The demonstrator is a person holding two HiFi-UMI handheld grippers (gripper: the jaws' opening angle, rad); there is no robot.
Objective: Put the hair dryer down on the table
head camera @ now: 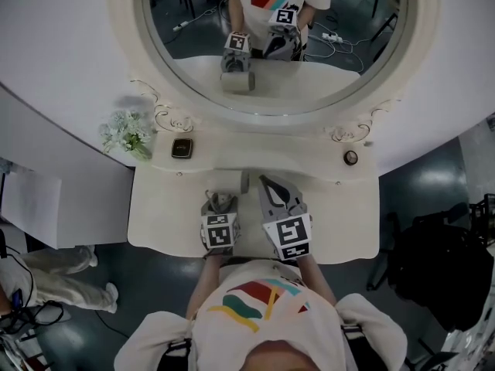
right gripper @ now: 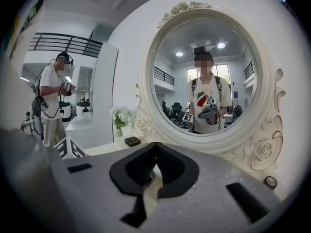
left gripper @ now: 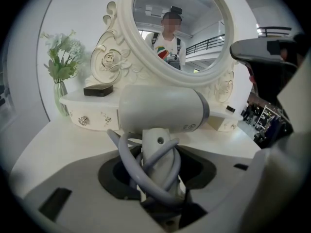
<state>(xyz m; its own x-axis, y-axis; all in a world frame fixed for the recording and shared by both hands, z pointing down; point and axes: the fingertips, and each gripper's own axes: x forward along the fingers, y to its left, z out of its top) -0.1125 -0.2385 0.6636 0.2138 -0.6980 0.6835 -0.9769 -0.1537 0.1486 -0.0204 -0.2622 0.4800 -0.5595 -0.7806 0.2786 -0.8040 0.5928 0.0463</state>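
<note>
Left tongs (left gripper: 154,188) clamped on hair dryer (left gripper: 163,108) handle, cord (left gripper: 127,166) wrapped round it, over white desk (left gripper: 58,144). Right tongs (right gripper: 155,147) together, empty, just beside left.

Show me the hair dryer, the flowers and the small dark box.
hair dryer (left gripper: 163,108): left gripper view, on its white barrel.
flowers (left gripper: 65,50): left gripper view, on the blooms.
small dark box (head camera: 182,148): head view, on its lid.

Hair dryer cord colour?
The cord is pale bluish grey against the white hair dryer; left gripper view shows it best.
</note>
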